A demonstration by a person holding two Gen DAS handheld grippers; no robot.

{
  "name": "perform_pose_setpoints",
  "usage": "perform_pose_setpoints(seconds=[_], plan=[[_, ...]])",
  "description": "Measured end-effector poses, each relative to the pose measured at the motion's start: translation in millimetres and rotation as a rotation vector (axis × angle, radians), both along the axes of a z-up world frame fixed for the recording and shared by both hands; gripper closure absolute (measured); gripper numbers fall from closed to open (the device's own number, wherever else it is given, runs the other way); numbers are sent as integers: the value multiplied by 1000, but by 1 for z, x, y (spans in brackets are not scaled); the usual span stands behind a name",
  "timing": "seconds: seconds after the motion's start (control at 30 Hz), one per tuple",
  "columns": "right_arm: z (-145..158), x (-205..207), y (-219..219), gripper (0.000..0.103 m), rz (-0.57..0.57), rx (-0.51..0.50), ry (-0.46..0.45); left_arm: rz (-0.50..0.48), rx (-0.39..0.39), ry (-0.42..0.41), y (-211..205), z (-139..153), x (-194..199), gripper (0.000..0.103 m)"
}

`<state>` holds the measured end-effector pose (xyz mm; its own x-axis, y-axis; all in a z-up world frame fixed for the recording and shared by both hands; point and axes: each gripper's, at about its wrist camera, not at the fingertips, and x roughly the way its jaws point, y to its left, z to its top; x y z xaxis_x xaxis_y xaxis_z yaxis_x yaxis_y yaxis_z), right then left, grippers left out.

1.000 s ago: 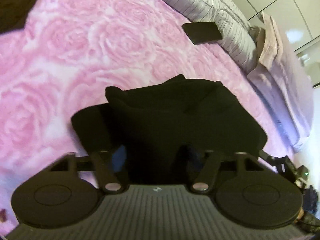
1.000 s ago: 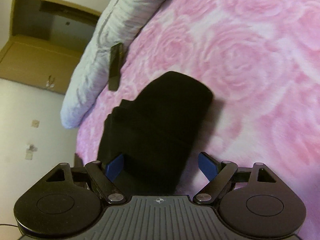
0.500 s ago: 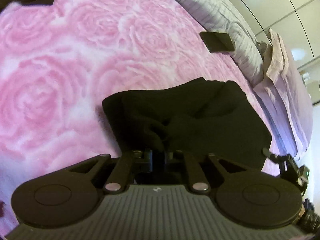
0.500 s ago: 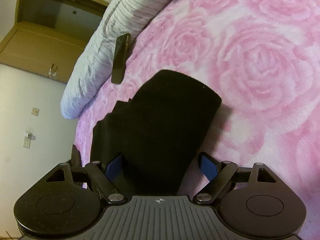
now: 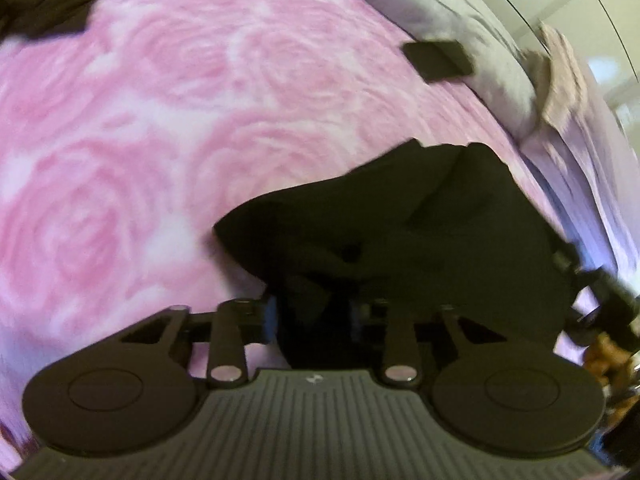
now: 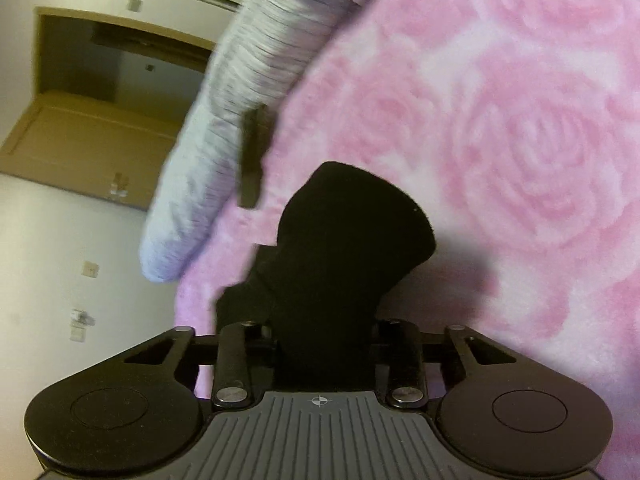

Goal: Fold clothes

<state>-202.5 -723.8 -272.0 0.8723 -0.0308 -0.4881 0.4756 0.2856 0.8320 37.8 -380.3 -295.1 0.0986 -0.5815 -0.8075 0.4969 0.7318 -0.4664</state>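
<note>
my left tongs: matt black plastic, ribbed grey housing, shiny metal rivets | my right tongs: same finish | black garment: soft matt cloth | bed blanket: fuzzy pink plush | pillow: striped woven cloth | cabinet: smooth wood

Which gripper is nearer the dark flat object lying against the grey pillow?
Hard to call. Left gripper and right gripper both clamp the black garment, the dark flat object lying well beyond each, past the garment's far edge.

Your left gripper: black ribbed body, two round discs, silver pivot screws, blue pads on the fingers. Right gripper: same build, small crosshair mark.
</note>
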Motion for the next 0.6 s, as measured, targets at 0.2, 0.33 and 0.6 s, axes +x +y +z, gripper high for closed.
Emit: perform_pose_setpoints(seconds=[0.2,0.33,0.6], plan=[[47,-105,48,73,-221,-29,7,-323,-29,-13,-75,7,-39,89],[56,-211,95,73,-426,-25,104,-534,-47,-17,-128,6,-72,88],[30,-302,139,55,-553,79,308,-561,-11,-103,-146,14,-123,76]])
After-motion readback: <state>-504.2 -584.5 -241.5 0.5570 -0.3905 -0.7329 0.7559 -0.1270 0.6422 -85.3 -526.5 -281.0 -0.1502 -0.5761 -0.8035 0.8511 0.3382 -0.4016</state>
